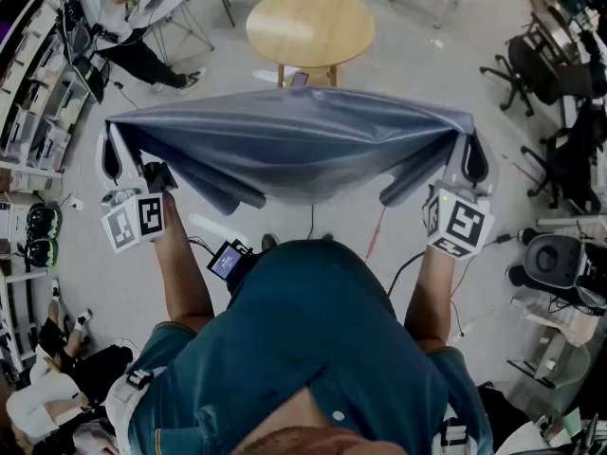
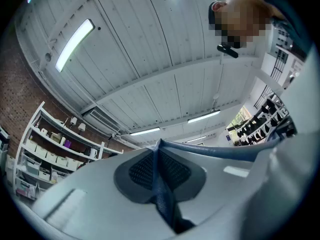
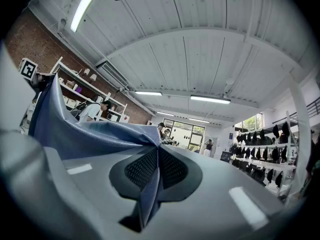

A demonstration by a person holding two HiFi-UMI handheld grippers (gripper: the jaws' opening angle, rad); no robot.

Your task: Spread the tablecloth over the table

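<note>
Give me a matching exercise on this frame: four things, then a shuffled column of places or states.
1 blue-grey fabric tablecloth
2 round light wooden table
3 left gripper
4 black office chair

A bare top, beyond the cloth
B jaws shut on a cloth corner
C floor, far right
D hanging in the air, held at two corners

Pairs: 1-D, 2-A, 3-B, 4-C
</note>
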